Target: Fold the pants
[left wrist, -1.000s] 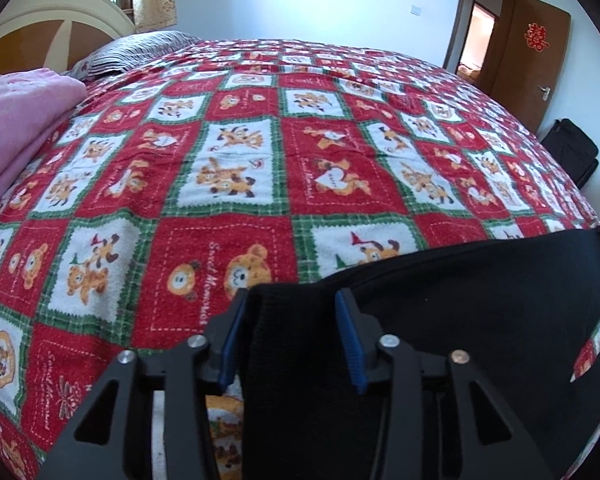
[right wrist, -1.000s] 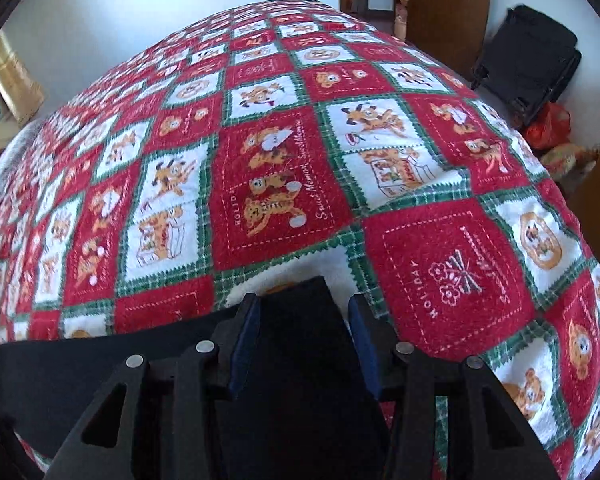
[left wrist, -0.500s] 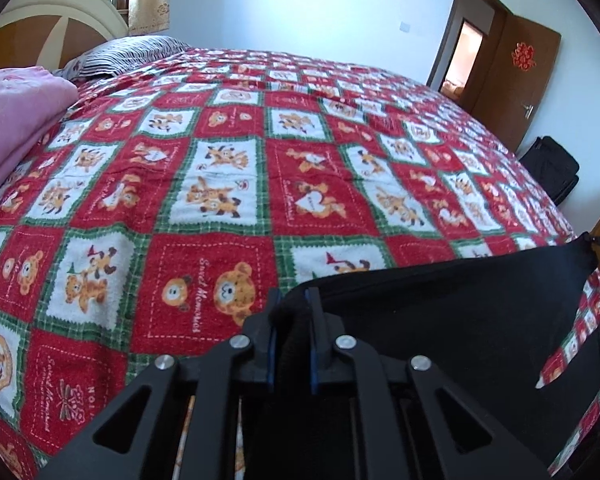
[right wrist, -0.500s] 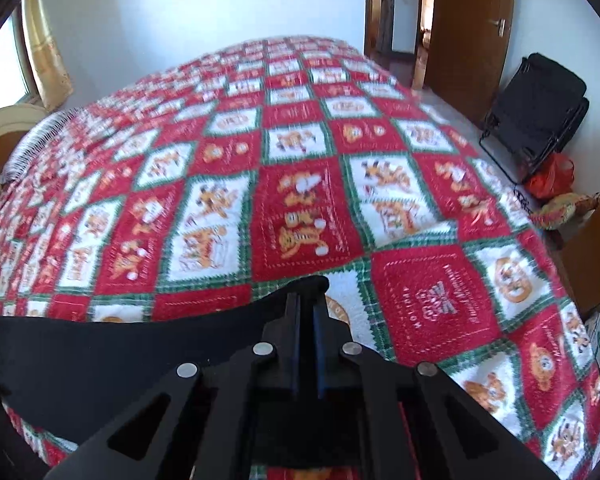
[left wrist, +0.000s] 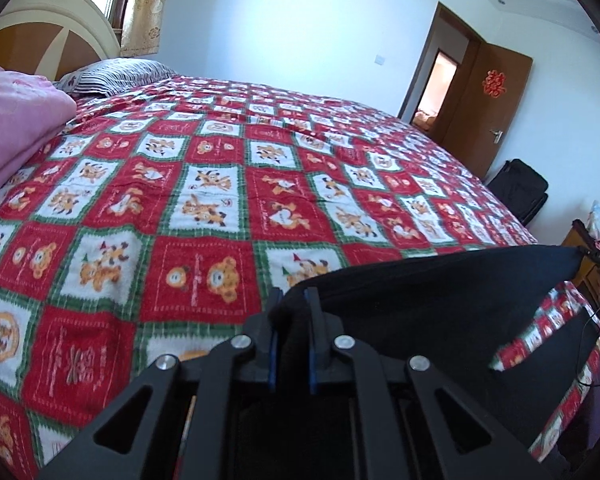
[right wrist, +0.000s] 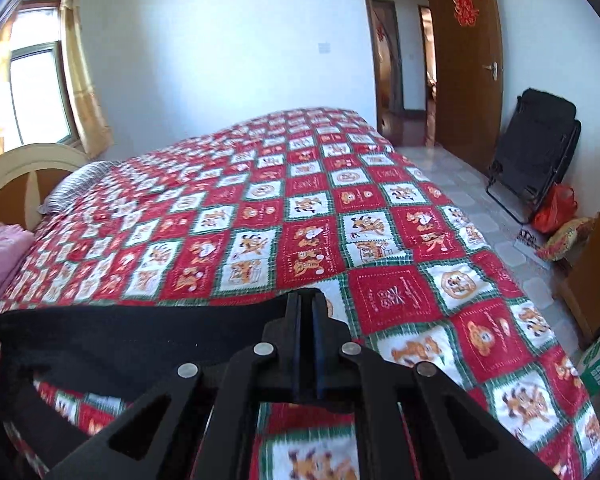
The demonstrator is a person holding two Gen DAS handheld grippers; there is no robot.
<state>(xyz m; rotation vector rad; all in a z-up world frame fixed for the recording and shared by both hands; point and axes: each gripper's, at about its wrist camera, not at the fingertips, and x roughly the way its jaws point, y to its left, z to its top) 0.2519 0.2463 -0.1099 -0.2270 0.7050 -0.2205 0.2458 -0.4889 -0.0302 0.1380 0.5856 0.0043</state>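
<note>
Pants (left wrist: 440,304), black, hang stretched above the bedspread (left wrist: 204,200); left gripper (left wrist: 291,300) and right gripper (right wrist: 308,304) each clamp an edge, aimed toward twelve o'clock.

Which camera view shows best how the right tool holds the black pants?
The right wrist view: the right tool is shut on the black pants, pinching their top edge. The left wrist view shows the pants stretched toward the right, but that tool itself is not visible there.
</note>
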